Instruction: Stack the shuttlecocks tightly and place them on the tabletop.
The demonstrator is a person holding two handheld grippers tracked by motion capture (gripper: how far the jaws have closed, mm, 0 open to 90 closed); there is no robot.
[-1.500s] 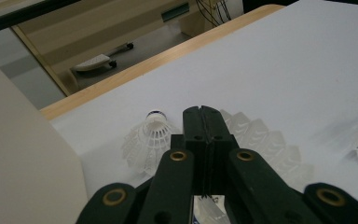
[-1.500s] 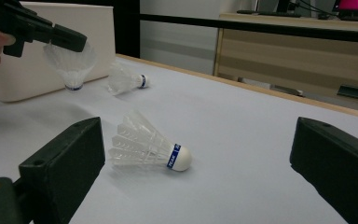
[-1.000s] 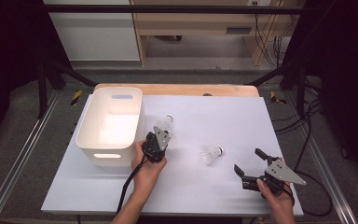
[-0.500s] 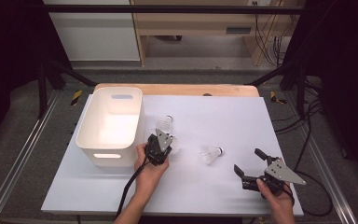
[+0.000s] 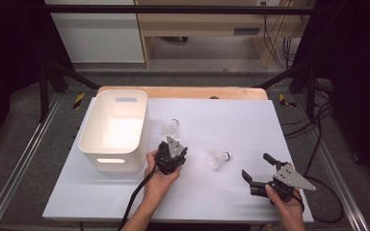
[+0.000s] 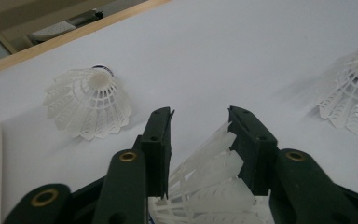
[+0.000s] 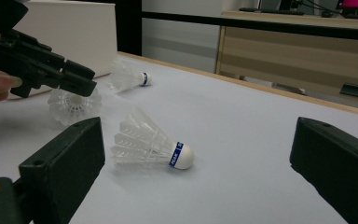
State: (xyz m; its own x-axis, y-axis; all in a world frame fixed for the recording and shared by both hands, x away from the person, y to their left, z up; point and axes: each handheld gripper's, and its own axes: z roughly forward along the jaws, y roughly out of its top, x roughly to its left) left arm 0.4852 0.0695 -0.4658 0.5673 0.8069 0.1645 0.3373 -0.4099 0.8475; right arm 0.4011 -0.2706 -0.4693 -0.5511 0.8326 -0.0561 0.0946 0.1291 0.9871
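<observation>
On the white table top, just right of the white plastic bin, your left gripper sits in your left hand near the bin's front right corner. Its jaws have just been opening. In the left gripper view they stand parted, with a white feathered shuttlecock between them, feather tips up; the feathers touch the inner face of the right-hand jaw, and whether the pads press on it you cannot tell. In the right gripper view the same shuttlecock rests on the table under the left gripper's tip.

A second white shuttlecock with a blue band on its cork lies on its side farther back, near the bin's right wall; the left gripper view shows it skirt-first.

A third blue-banded shuttlecock lies on its side between your two grippers, cork pointing right. Your right gripper, held in your right hand near the table's front right corner, has its jaws released and wide apart, holding nothing; in its own view that shuttlecock lies ahead of them, apart from both.
</observation>
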